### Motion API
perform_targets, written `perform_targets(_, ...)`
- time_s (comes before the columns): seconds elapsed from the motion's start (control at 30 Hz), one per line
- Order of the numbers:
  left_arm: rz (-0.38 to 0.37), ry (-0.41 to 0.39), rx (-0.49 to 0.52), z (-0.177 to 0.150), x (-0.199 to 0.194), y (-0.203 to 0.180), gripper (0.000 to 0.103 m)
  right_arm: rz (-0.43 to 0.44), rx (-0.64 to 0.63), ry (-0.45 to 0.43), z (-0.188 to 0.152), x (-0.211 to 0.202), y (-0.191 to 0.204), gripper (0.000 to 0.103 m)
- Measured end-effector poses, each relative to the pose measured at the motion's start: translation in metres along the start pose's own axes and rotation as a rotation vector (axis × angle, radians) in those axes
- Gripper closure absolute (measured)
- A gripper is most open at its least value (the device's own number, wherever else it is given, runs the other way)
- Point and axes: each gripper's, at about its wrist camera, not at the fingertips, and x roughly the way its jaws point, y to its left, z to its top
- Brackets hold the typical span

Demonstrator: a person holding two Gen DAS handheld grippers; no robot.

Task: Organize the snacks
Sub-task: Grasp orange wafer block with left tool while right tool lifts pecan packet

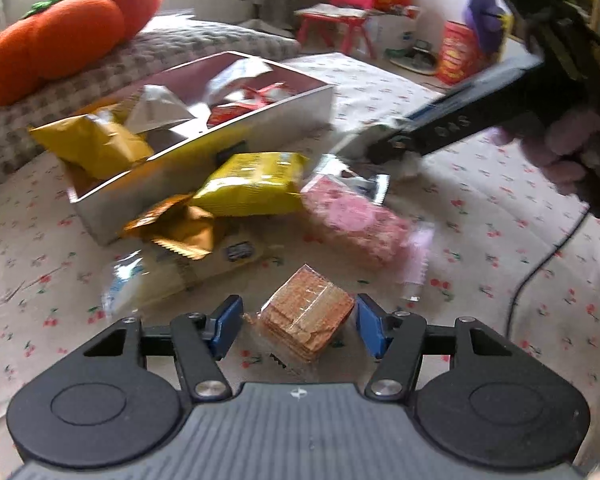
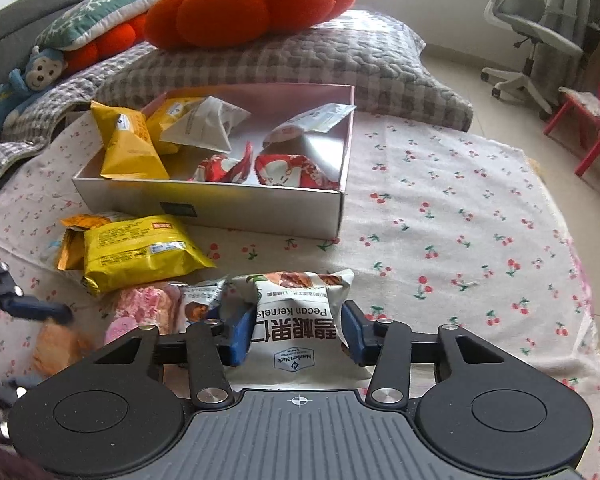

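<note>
A white packet of pecan kernels sits pinched between the blue pads of the right gripper, near the front edge of a cherry-print cloth spread over the bed. The left gripper straddles a clear-wrapped stack of brown crackers lying on the cloth; its right pad is at the wrapper, the left pad stands just clear, so the jaws are partly apart and not clamped. Beside the pecan packet lie a pink snack pack, a yellow packet and a gold packet. Behind them, toward the middle of the cloth, an open white box holds yellow, white and red-and-white packets. An orange pumpkin cushion rests on a grey checked pillow at the far edge.
</note>
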Motion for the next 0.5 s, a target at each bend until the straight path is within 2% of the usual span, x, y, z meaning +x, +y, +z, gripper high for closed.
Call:
perform_targets(0.13, 0.055, -0.003, -0.058, -0.001, 0.000, 0.006, 0.045, -0.025, 0.018, 0.006, -0.003, -0.004, -0.008, 0.060)
perform_targets(0.3, 0.066, 0.011, -0.065, 0.001, 0.000, 0.011, 0.042, -0.026, 0.029, 0.008, -0.008, -0.008, -0.015, 0.059)
perform_targets(0.4, 0.063, 0.003, -0.051, 0.002, 0.000, 0.009, 0.039, -0.015, 0.026, 0.012, -0.010, -0.009, -0.015, 0.054)
perform_targets(0.47, 0.056, 0.001, -0.033, 0.002, -0.001, 0.008, 0.038, 0.000, 0.024, 0.020, -0.009, -0.009, -0.015, 0.043)
perform_targets(0.5, 0.052, -0.003, -0.026, 0.003, -0.001, 0.007, 0.037, 0.004, 0.027, 0.022, -0.009, -0.009, -0.014, 0.041)
